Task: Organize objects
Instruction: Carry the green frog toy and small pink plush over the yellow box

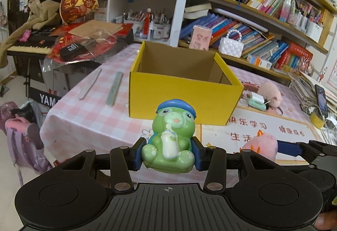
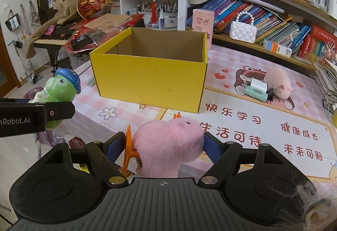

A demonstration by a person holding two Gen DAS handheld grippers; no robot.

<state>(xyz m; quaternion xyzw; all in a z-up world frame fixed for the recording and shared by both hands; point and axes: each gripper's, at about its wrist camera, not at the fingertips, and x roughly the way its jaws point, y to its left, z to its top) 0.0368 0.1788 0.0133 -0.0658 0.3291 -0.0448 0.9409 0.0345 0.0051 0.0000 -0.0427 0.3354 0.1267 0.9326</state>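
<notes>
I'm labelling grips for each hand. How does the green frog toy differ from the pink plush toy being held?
The green frog toy is hard, glossy plastic; the pink plush toy is soft and furry. The frog wears a blue cap and hugs a white bottle; the plush has orange spikes. The frog sits in the left tongs, the bulkier plush fills the wider-set right tongs. Both are clamped above the table, short of the empty yellow box.

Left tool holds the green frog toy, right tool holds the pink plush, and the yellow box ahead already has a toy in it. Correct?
Not quite: the yellow box looks empty, as the right wrist view shows. The rest stands: the left tool holds the green frog toy, and the right tool holds the pink plush.
</notes>
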